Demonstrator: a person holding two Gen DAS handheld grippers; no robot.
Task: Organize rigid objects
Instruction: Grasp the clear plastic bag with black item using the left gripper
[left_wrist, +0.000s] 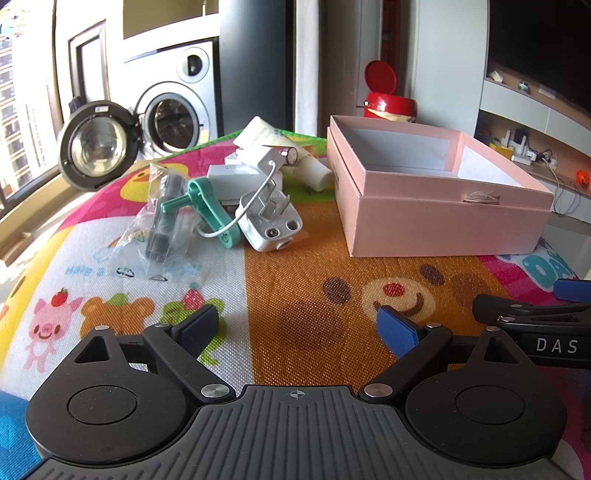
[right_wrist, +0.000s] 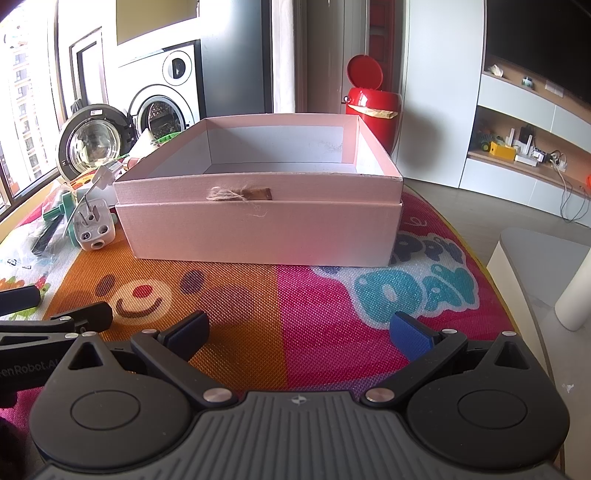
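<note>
Both tools, left and right, gape wide, empty, before the open pink cardboard box; the white plug adapter (cable looped over it) could drag neighbouring clutter.

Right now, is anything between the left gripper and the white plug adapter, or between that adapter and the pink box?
Nothing visible blocks either path. The left gripper is open over bare mat, with the white plug adapter straight ahead. A thin white cable drapes over the adapter. The pink box sits open-topped just right of it.
</note>
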